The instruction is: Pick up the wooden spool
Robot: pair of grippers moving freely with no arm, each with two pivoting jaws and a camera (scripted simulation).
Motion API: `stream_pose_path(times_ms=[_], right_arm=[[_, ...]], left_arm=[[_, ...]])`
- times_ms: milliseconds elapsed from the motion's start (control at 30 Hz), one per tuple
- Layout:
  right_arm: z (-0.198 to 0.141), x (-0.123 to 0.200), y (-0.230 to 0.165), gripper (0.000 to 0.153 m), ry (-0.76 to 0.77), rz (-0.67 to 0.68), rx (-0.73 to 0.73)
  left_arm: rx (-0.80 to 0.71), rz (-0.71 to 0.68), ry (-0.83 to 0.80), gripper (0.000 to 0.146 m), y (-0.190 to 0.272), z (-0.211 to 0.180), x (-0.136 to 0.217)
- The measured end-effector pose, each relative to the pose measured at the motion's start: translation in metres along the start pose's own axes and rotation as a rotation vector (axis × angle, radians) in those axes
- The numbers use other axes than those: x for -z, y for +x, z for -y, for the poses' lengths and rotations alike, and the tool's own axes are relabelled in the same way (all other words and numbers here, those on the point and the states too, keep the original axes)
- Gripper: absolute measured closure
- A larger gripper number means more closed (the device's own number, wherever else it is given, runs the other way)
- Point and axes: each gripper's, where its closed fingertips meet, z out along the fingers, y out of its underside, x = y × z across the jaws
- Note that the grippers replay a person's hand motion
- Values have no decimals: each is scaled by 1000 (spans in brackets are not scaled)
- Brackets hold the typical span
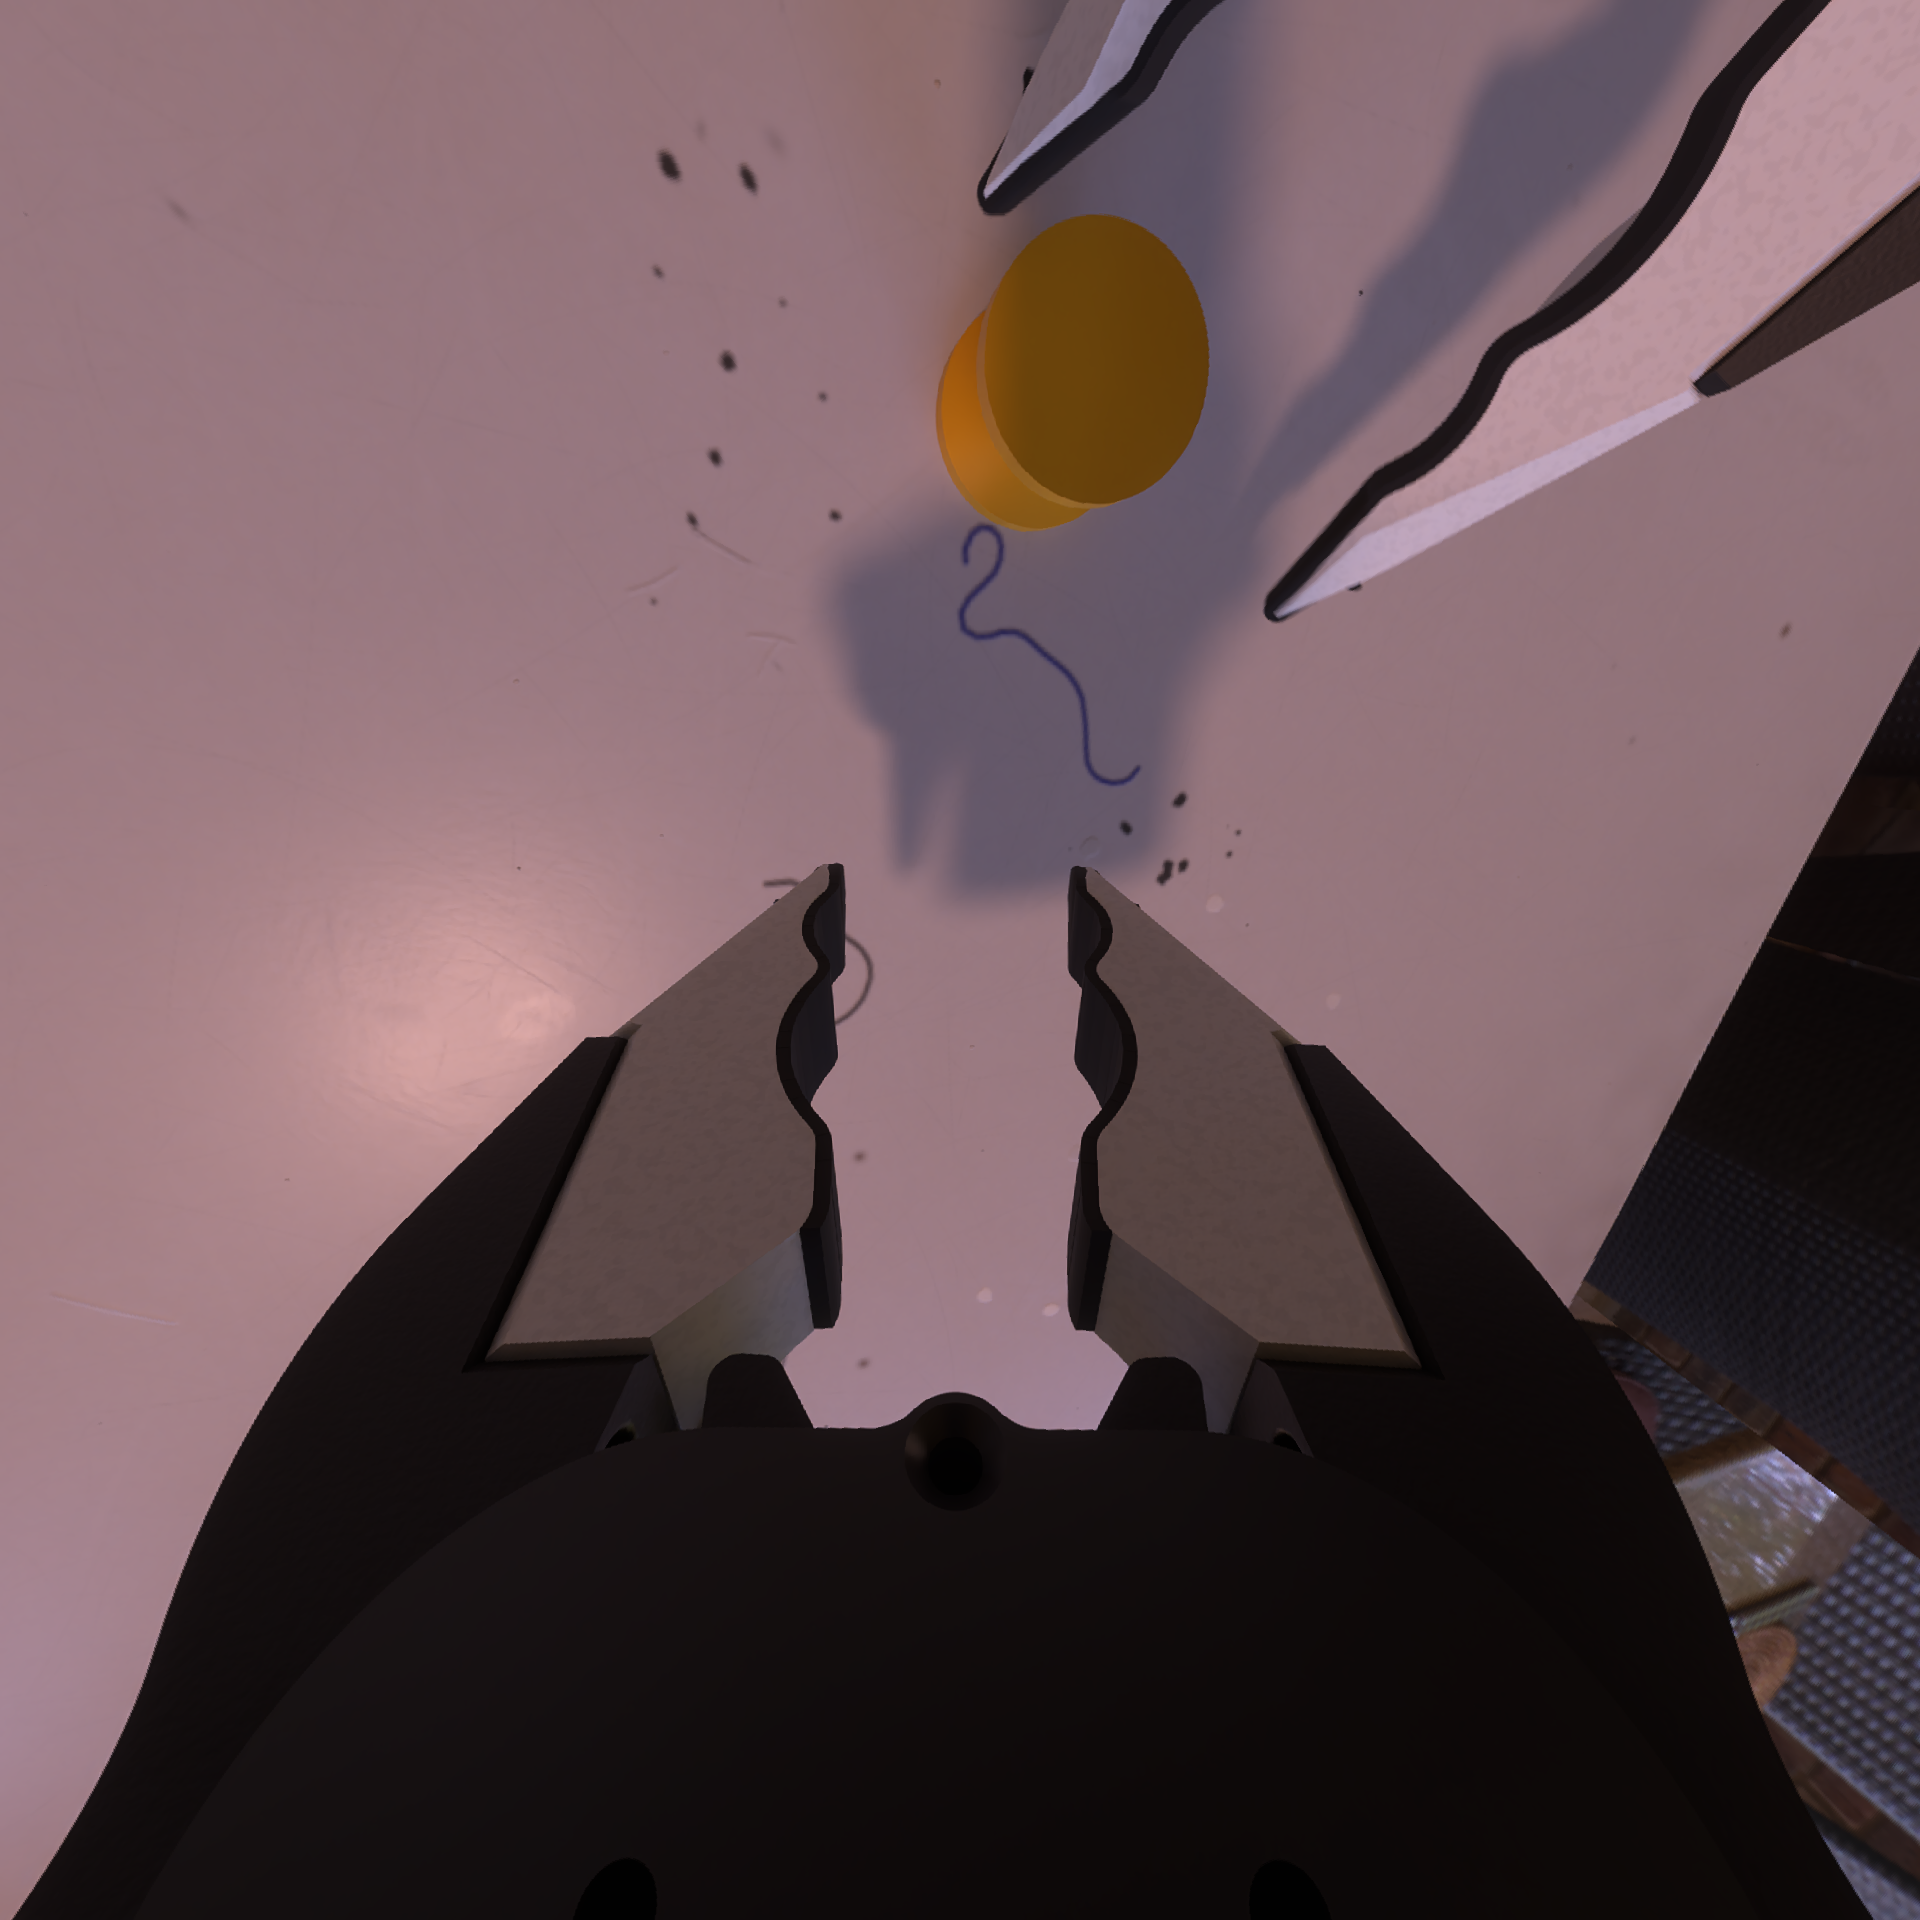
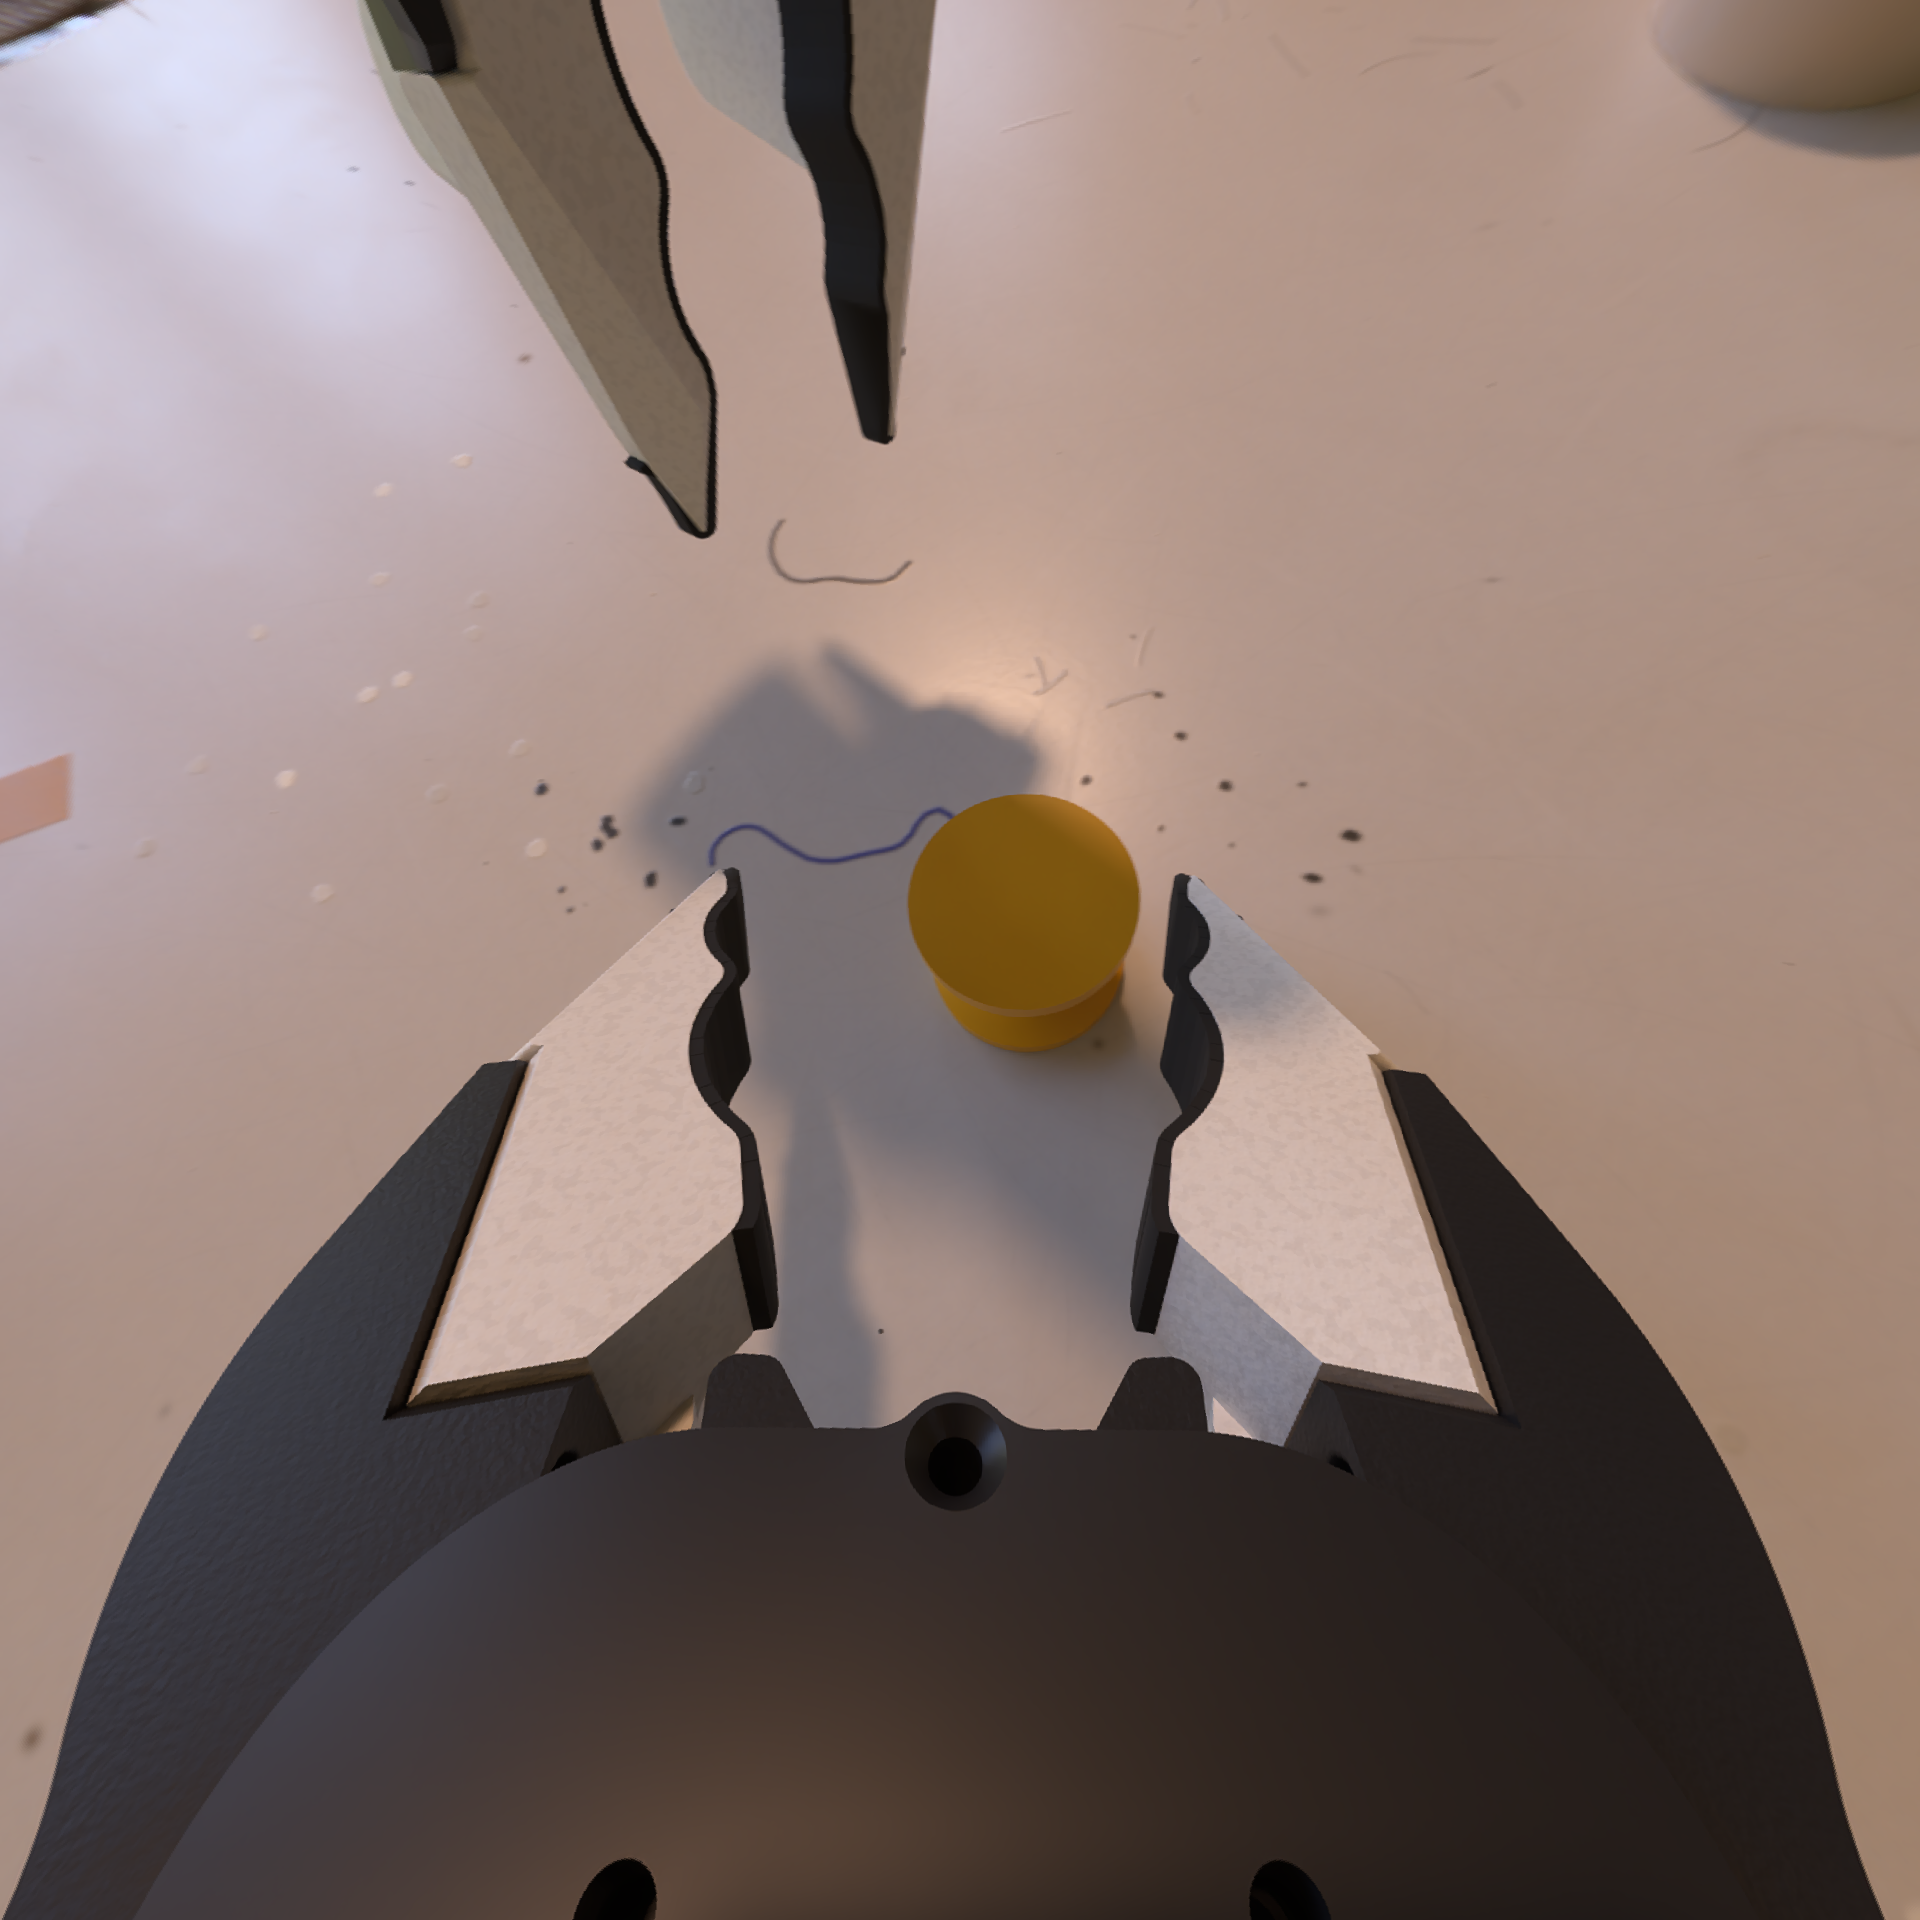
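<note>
The wooden spool (image 1: 1081,364) is orange-yellow and stands upright on the pale table. In the right wrist view it (image 2: 1023,914) sits just under and between my right gripper's tips, closer to the right finger. My right gripper (image 2: 954,883) is open and empty, above the spool. My left gripper (image 1: 956,878) is open with a narrower gap, empty, and well short of the spool. The right gripper's fingers (image 1: 1455,468) show at the top right of the left wrist view. The left gripper's fingers (image 2: 665,312) show at the top of the right wrist view.
A blue thread (image 1: 1049,655) lies on the table beside the spool; it also shows in the right wrist view (image 2: 831,847). A grey thread (image 2: 836,566) and dark specks (image 1: 717,364) lie around. A pale round object (image 2: 1797,52) stands far right. The table edge (image 1: 1766,935) drops off at the right.
</note>
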Motion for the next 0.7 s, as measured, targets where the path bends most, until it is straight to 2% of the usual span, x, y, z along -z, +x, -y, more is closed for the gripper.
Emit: stream_pose_path(times_ms=[67, 200, 367, 533, 700], right_arm=[[-3, -3, -2, 64, -13, 34, -4], [-10, -13, 11, 57, -62, -69, 117], [-18, -29, -2, 54, -124, 24, 190], [-20, -33, 3, 63, -133, -27, 284], [-22, -33, 5, 67, -121, -21, 249]], left_arm=[[2, -3, -4, 103, 1, 1, 0], [-3, -2, -8, 103, 1, 1, 0], [-3, -4, -10, 103, 2, 2, 0], [-1, -4, -10, 103, 1, 1, 0], [-2, -4, -10, 103, 2, 2, 0]])
